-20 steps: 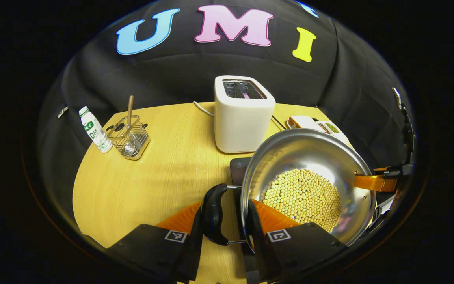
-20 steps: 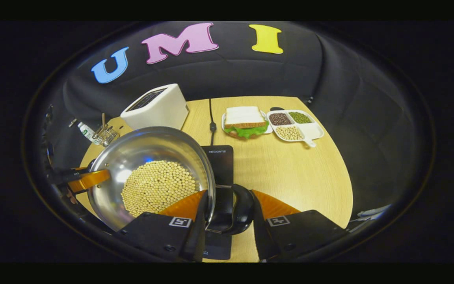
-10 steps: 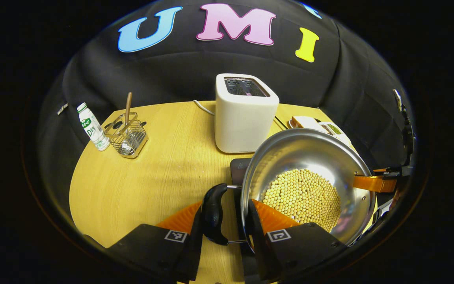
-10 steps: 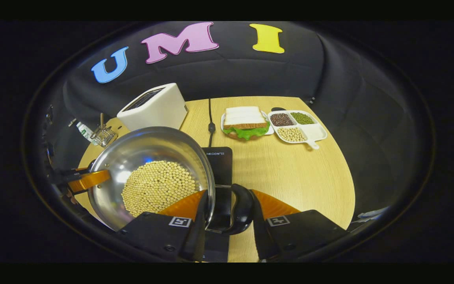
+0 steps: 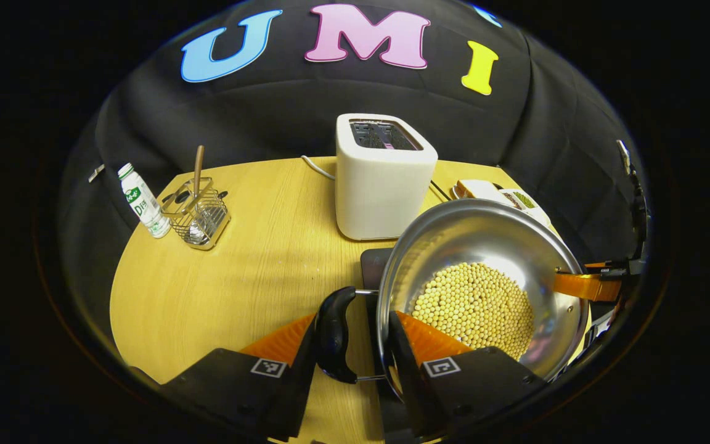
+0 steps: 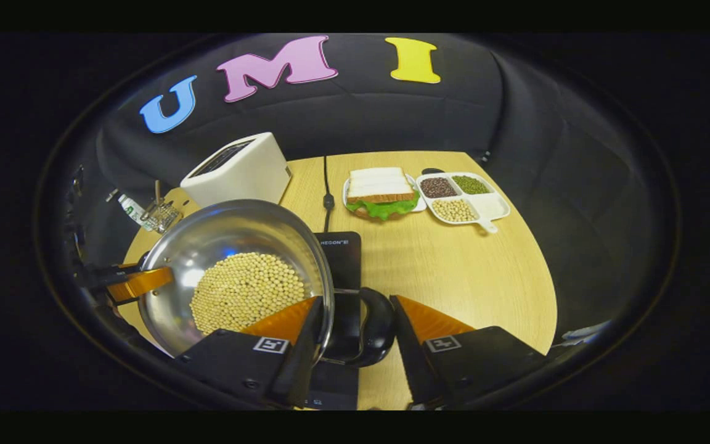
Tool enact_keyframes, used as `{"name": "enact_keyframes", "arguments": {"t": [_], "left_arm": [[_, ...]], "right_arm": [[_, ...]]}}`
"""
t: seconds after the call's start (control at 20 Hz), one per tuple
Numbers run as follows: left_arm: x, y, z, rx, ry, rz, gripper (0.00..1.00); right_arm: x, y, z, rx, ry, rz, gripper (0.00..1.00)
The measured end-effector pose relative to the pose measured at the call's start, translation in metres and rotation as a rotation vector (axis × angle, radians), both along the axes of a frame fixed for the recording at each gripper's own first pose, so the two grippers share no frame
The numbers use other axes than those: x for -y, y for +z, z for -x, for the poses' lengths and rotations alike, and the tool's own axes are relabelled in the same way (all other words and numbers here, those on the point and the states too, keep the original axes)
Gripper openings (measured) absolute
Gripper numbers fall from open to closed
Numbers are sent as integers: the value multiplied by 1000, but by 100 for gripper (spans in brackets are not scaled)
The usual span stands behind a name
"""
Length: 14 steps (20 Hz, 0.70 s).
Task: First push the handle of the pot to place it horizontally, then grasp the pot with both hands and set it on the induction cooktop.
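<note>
Since a second ago, little has shifted: both tongs stay clenched on the pot's black loop handles. Left tongs [image 5: 351,345] grip one handle; right tongs [image 6: 355,336] grip the opposite. The shiny round steel pot [image 5: 484,246], holding pale beans, hides most of the flat black induction cooktop [image 6: 341,256] at twelve o'clock.

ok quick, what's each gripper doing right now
left gripper: fingers straddle the left pot handle; cannot tell whether they press on it.
right gripper: fingers straddle the right pot handle; cannot tell either.
</note>
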State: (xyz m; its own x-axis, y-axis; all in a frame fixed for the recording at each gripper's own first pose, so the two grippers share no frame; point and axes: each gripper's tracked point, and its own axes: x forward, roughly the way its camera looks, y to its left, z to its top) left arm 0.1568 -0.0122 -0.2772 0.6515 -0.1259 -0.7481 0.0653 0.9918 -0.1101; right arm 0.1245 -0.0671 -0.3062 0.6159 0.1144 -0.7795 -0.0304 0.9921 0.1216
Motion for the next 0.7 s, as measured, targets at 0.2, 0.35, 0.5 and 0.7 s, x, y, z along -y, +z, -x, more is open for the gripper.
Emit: {"name": "enact_keyframes", "arguments": {"t": [0.2,0.35,0.5,0.7], "left_arm": [[-3,10,-7,40,7,-27,98],[-4,15,-6,54,8,-27,97],[-4,22,-1,72,11,-18,98],[2,47,3,144,-8,-3,98]], "right_arm": [[1,7,0,9,-23,-18,98],[6,12,0,27,-41,-9,100],[4,24,1,65,-40,-4,100],[-1,57,3,156,-50,-12,100]]}}
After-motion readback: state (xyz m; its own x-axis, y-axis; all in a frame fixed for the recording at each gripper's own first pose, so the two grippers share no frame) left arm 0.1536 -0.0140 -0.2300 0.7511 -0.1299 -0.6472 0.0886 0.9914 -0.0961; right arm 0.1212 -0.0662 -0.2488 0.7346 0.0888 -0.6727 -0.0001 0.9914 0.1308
